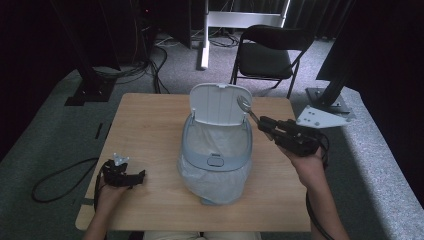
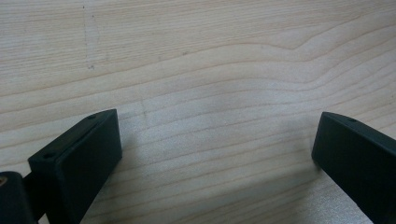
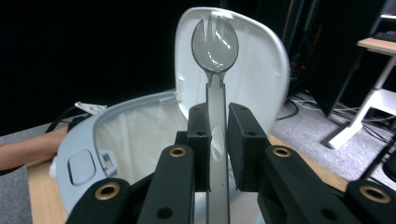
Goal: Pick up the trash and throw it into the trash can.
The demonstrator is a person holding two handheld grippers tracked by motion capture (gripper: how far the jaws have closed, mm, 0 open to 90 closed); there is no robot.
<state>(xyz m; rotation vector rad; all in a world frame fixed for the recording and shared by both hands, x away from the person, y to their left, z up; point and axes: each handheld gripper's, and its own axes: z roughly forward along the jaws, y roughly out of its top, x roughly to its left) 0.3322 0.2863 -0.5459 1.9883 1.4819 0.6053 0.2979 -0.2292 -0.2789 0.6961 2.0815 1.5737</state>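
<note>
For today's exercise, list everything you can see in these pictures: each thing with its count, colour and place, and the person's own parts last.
Table: one, light wood, centre of the high view.
Bin: one, pale blue-grey, mid-table, with a white bag inside.
Lid: one, white, hinged open at the bin's far side.
Spork: one, clear grey plastic, handle clamped in the right gripper, head up in front of the lid.
Chair: one, black, on the floor beyond the table.
Cables: several, black, on the grey floor at the back left.
Left gripper: one, black, resting on the table's near left, jaws open and empty.
Right gripper: one, black, raised to the right of the bin, shut on the spork.
</note>
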